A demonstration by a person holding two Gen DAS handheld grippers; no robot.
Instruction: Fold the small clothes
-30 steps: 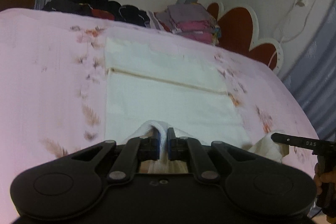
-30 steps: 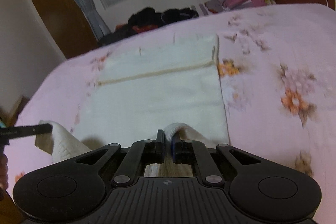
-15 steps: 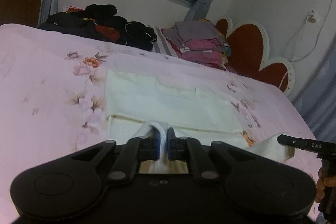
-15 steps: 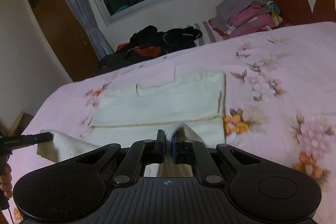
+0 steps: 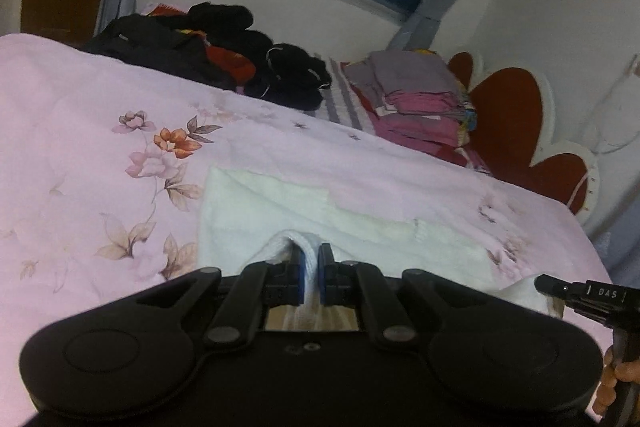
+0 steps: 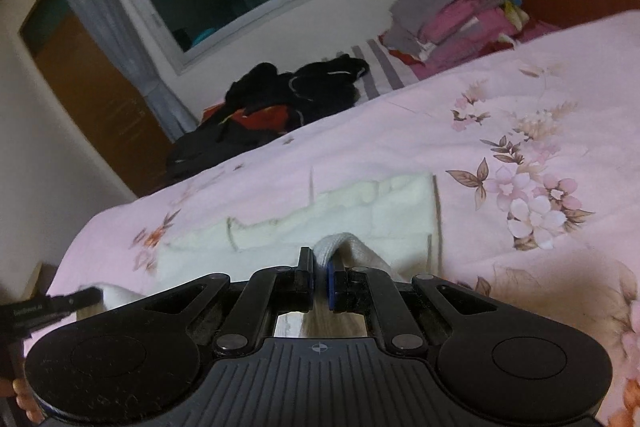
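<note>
towel (image 5: 272, 211) on bed (image 5: 80, 155); clothes pile (image 5: 224, 55) and folded stack (image 5: 416, 99) behind

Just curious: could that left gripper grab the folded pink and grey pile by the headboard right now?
Probably not. The left gripper is shut on the white cloth, and the folded pile lies far across the bed.

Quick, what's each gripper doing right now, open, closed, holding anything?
Left gripper: closed, pinching an edge of the white cloth.
Right gripper: closed, pinching another edge of the same cloth.
</note>
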